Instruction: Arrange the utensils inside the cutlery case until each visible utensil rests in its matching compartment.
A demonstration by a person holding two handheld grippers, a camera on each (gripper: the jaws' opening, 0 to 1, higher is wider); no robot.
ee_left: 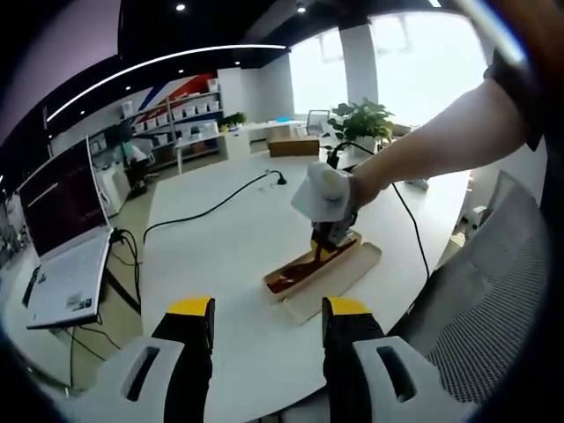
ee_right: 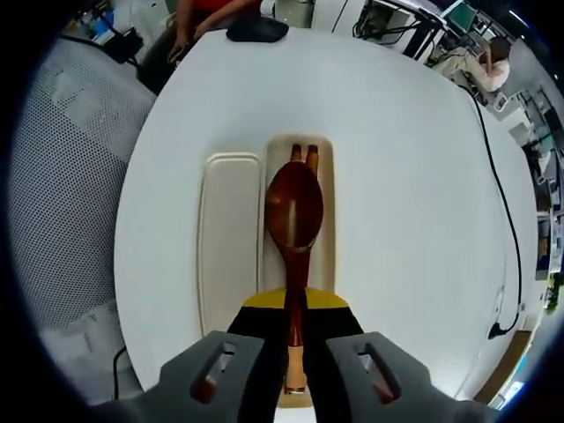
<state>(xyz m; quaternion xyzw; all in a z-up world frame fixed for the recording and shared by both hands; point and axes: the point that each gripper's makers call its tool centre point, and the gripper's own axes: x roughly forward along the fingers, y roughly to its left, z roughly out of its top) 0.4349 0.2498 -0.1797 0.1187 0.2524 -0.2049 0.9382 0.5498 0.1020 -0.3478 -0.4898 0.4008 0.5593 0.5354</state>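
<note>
A pale cutlery case [ee_right: 324, 231] lies open on the white table, its lid [ee_right: 229, 238] flat beside it on the left. In the case, a brown wooden spoon [ee_right: 294, 210] lies lengthwise over a pair of brown chopsticks [ee_right: 304, 152], whose ends show past the bowl. My right gripper [ee_right: 295, 304] is shut on the spoon's handle. In the left gripper view, a gloved hand holds the right gripper [ee_left: 328, 248] down over the case [ee_left: 351, 257], with the spoon [ee_left: 295, 275] in it. My left gripper [ee_left: 269, 310] hangs open above the near table, holding nothing.
An open laptop [ee_left: 66, 238] sits on a side table at the left, and a black cable [ee_left: 211, 207] crosses the table top. A mesh chair [ee_left: 493, 300] stands by the table edge. A potted plant [ee_left: 361, 119] stands at the far side. A person's hands rest near a dark object [ee_right: 256, 29].
</note>
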